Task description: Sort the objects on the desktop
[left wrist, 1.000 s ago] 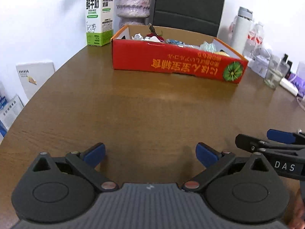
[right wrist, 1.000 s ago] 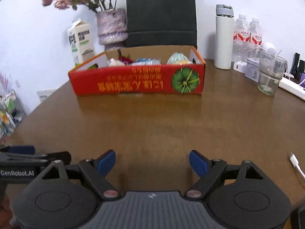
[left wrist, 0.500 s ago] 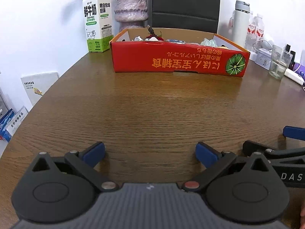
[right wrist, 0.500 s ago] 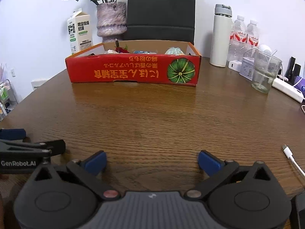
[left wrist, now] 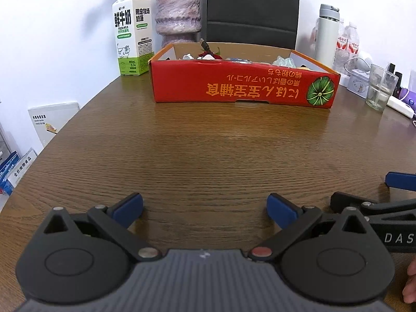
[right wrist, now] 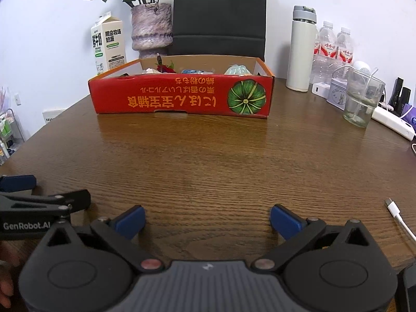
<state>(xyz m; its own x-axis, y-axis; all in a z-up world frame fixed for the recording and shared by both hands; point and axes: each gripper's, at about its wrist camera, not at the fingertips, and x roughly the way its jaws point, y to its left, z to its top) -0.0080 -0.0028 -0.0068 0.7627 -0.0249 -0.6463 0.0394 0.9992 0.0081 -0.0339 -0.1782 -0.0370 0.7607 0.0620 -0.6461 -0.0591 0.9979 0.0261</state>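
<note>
Now the right gripper (right wrist: 207, 219) is standing wider than a second ago, fully spread and gripping nothing; the left gripper (left wrist: 205, 208) is likewise gaping empty. The red box (right wrist: 182, 97) is sitting across the table (right wrist: 208, 161), well apart, now appearing level rather than tilted.

Open brown wood-grain tabletop (left wrist: 208, 150) from the near edge to the shallow red cardboard box (right wrist: 182, 98) standing across the far middle, nothing lying on that stretch. Behind the box, hemmed in by a green-and-white milk carton (left wrist: 131, 33), mottled purple ceramic vase (right wrist: 151, 26) and black chair back (right wrist: 219, 13). On the right, crowded by a tall white flask (right wrist: 301, 52), clear drinking glass (right wrist: 362, 98) and white charging cable (right wrist: 399, 217).
</note>
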